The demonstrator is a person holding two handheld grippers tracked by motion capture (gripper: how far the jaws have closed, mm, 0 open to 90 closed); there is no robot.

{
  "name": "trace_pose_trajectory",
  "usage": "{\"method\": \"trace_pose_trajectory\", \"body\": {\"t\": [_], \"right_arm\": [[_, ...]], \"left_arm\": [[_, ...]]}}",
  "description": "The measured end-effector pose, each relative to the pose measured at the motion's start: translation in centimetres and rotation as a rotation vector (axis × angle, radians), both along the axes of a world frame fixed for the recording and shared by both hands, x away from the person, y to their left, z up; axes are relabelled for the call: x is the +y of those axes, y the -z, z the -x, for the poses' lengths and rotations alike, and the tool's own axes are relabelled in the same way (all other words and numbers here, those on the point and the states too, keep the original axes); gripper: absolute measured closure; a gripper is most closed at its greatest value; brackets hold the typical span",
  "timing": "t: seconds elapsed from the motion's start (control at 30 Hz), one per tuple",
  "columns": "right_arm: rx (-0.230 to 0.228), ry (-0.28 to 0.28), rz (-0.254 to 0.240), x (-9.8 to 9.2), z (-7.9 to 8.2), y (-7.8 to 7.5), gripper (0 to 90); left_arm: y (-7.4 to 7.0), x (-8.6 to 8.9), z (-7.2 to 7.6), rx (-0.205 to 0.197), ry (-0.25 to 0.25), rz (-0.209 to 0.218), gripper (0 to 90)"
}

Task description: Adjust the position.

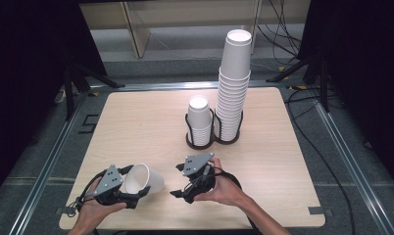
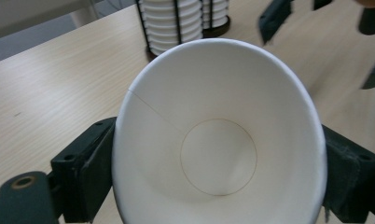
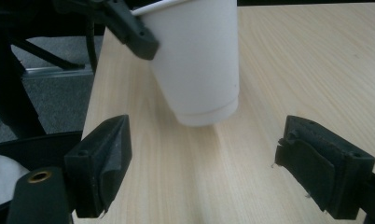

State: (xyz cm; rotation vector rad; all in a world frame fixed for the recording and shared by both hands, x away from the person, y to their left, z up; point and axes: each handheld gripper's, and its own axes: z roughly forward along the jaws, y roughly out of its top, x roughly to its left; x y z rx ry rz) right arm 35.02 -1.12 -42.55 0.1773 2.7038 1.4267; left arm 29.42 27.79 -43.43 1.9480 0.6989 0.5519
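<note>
The left gripper [image 1: 136, 193] clamped a paper cup [image 1: 145, 179] sideways at its rim, base toward the right gripper [image 1: 178, 180], which waited wide open, empty.

two hand-held grippers [image 1: 136, 193] [image 1: 178, 180], one loose paper cup [image 1: 145, 179], two cup stacks [image 1: 200, 121] [image 1: 233, 83] in two holders [image 1: 189, 139] [image 1: 228, 138].

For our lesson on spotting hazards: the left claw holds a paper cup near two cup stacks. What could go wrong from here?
1. The left claw pinches the thin paper cup near its rim; it may be crushed or slip.
2. The tall stack rises far above its holder; a nudge might topple it.
</note>
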Motion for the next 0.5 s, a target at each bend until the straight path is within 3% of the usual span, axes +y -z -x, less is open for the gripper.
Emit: {"method": "trace_pose_trajectory", "body": {"t": [0.13,0.2,0.23,0.3,0.4,0.5], "right_arm": [[0.007,0.019,-0.023,-0.8,-0.3,-0.2,18.2],[0.011,0.024,-0.025,-0.9,-0.3,-0.2,18.2],[0.008,0.025,-0.027,-1.1,-0.4,-0.2,18.4],[-0.002,0.026,-0.03,-1.4,-0.6,-0.2,18.5],[0.02,0.033,-0.032,-1.5,-0.6,-0.1,18.6],[0.008,0.035,-0.035,-1.6,-0.6,-0.1,18.7]], "left_arm": [[-0.2,0.8,-1.5,0.015,-0.054,0.0,11.9],[-0.3,1.0,-2.5,0.039,-0.07,-0.015,11.9],[-0.3,1.1,-3.1,0.028,-0.079,-0.022,11.9],[-0.6,1.4,-4.4,0.046,-0.095,-0.054,11.8],[-0.9,1.6,-5.4,0.06,-0.105,-0.075,11.8],[-0.9,1.9,-6.7,0.06,-0.13,-0.091,11.8]]}}
